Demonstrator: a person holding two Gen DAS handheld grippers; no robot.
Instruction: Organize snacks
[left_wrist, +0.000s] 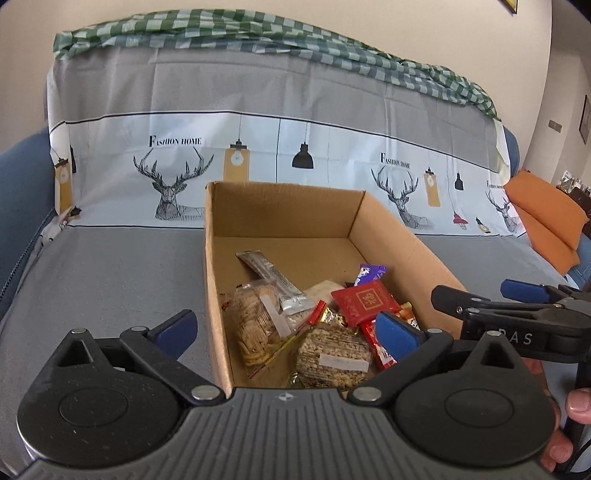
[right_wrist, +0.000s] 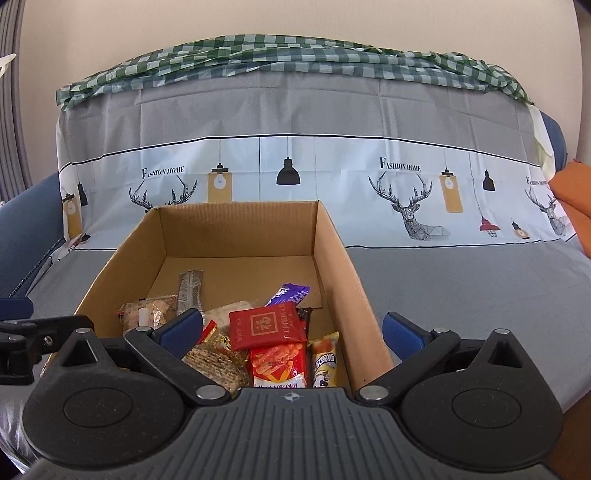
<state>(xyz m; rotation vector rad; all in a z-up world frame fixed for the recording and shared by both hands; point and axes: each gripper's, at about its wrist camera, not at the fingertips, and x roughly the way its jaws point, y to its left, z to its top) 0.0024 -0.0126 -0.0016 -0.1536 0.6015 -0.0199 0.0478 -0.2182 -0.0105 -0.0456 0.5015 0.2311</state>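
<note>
Largest item: one sofa (right_wrist: 461, 295), draped in one grey printed cover (left_wrist: 110, 277), with one green checked cloth (right_wrist: 295, 55) along the backrest and one orange cushion (left_wrist: 543, 218) at the right end. Resting on the seat: one open cardboard box (left_wrist: 218, 295), holding all visible snacks, heaped toward the near end; far half of the floor bare. Inside, counted from both views: two clear bags of crackers, the taller cracker bag (left_wrist: 255, 321) on the left and a round cracker pack (left_wrist: 332, 354) nearest; one red snack bag (right_wrist: 279, 363) under one red packet (right_wrist: 267, 326); one silver sachet (left_wrist: 273, 280); one purple wrapper (right_wrist: 286, 293); one yellow bar (right_wrist: 325, 363); several smaller wrappers beneath, number not countable. Left gripper (left_wrist: 284, 328) spread wide, empty, straddling the box's left wall, one fingertip outside and one above the snacks. Right gripper (right_wrist: 291, 330) likewise spread wide, empty, straddling the right wall. Likely faults: descent from either position probably drives a finger onto the wall edge, tipping or sliding the light box on the soft seat. Overlapped packets risk a double pick or a slipped grip on glossy film. Crackers liable to crush under a full clamp. Grippers near each other; collision possible when both reach in.
</note>
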